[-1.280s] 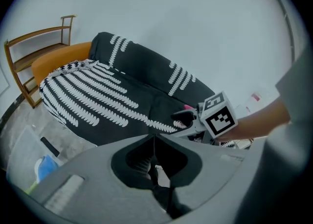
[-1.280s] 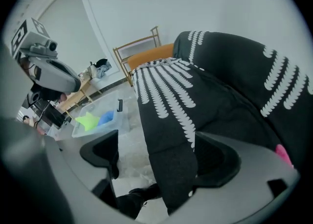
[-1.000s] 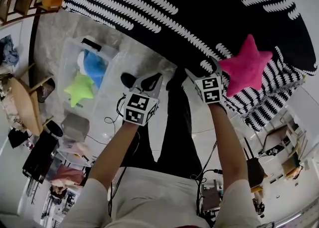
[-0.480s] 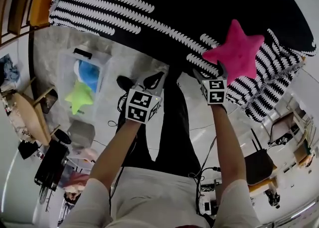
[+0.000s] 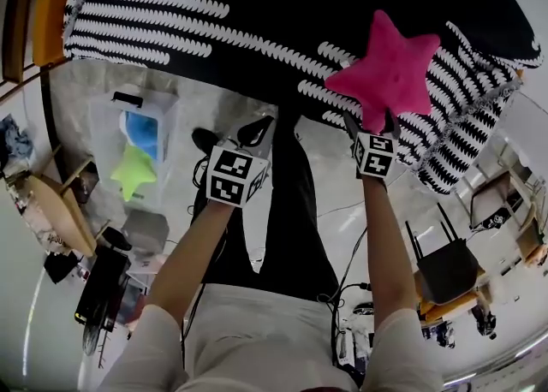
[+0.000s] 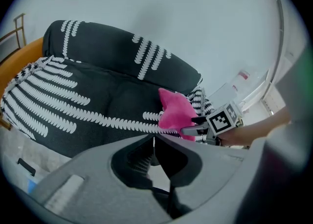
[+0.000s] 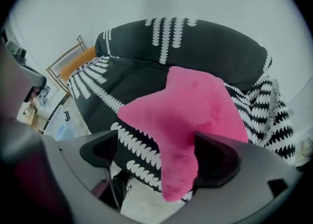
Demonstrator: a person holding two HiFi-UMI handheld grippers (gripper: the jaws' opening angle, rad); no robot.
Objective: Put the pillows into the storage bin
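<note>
— At the ends of our arms, what did we have hold of?
— Our left gripper [image 5: 254, 131] had its jaws pressed together on nothing, out over the floor [image 5: 214, 112]. Our right gripper [image 5: 371, 123] was clamped on the lower arm of the pink star pillow [image 5: 387, 65], which we held up in the air.
— And beyond that pillow?
— The black sofa [image 5: 257, 5] with its white stripes lay behind it, and the pillow's lower arm hung in front of the seat's edge.
— Where did we see the storage bin [image 5: 174, 121]?
— On the floor off to our left, well apart from the pink star pillow. It was clear-walled, and a blue pillow [image 5: 141, 129] and a green star pillow [image 5: 133, 169] lay inside it.
</note>
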